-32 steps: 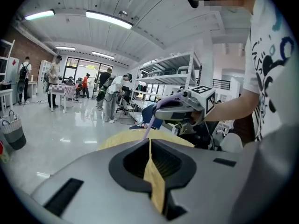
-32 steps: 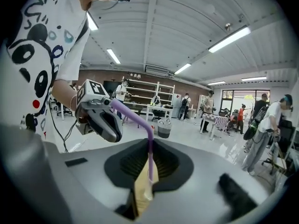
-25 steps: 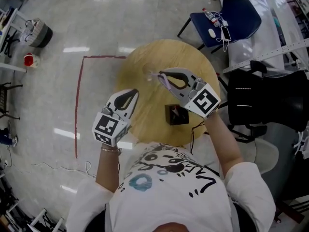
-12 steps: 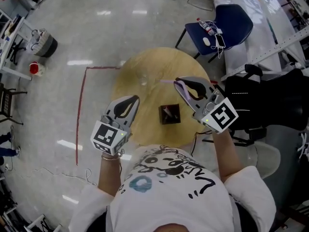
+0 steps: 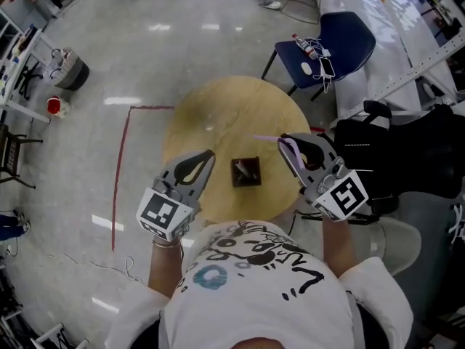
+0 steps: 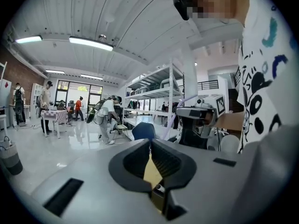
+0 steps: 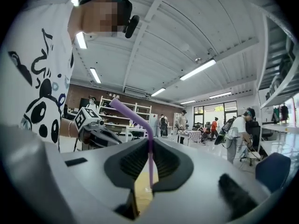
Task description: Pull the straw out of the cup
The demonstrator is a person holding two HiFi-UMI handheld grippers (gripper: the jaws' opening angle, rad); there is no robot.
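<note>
Right gripper [image 7: 149,144] is clamping down on the purple straw [image 7: 132,115], holding it up in the air with the bent end poking out over the round wooden counter [image 5: 218,115], just right of a small dark box [image 5: 245,171]. Left gripper [image 6: 150,144] is hovering by the counter's near edge, closed on nothing.
</note>
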